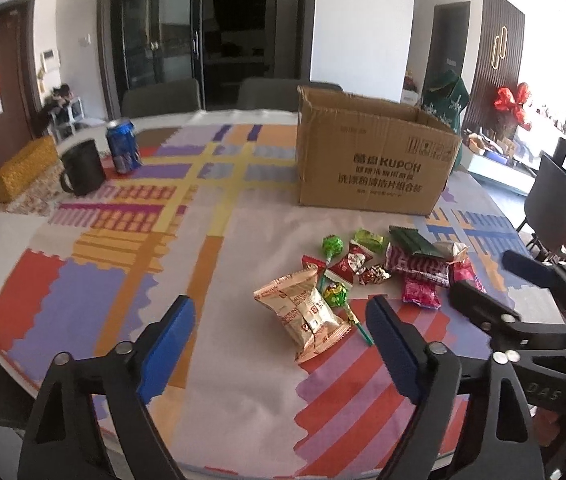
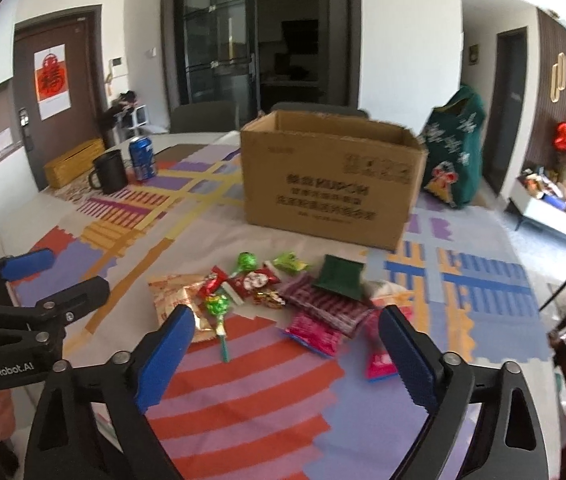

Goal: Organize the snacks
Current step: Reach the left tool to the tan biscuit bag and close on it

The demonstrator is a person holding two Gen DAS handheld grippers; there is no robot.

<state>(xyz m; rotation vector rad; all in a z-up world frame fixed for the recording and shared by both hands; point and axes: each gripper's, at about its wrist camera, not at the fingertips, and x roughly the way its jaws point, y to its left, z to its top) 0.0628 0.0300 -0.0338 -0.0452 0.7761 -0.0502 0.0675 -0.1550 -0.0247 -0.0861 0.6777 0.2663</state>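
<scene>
A pile of snacks lies on the patterned tablecloth in front of an open cardboard box (image 1: pixel 375 160) (image 2: pixel 327 184). It holds a gold packet (image 1: pixel 307 312) (image 2: pixel 175 292), two green lollipops (image 1: pixel 333 245) (image 2: pixel 246 261), a dark green packet (image 1: pixel 413 242) (image 2: pixel 339 276), a purple striped packet (image 2: pixel 323 304) and pink packets (image 1: pixel 421 294) (image 2: pixel 315 334). My left gripper (image 1: pixel 283 344) is open and empty, just short of the gold packet. My right gripper (image 2: pixel 287 352) is open and empty, just short of the pink packets.
A black mug (image 1: pixel 83 168) (image 2: pixel 109 172), a blue can (image 1: pixel 123 146) (image 2: pixel 143 158) and a yellow box (image 1: pixel 23 168) (image 2: pixel 73 162) stand at the far left of the table. A green bag (image 2: pixel 455 156) stands right of the cardboard box. Chairs stand around the table.
</scene>
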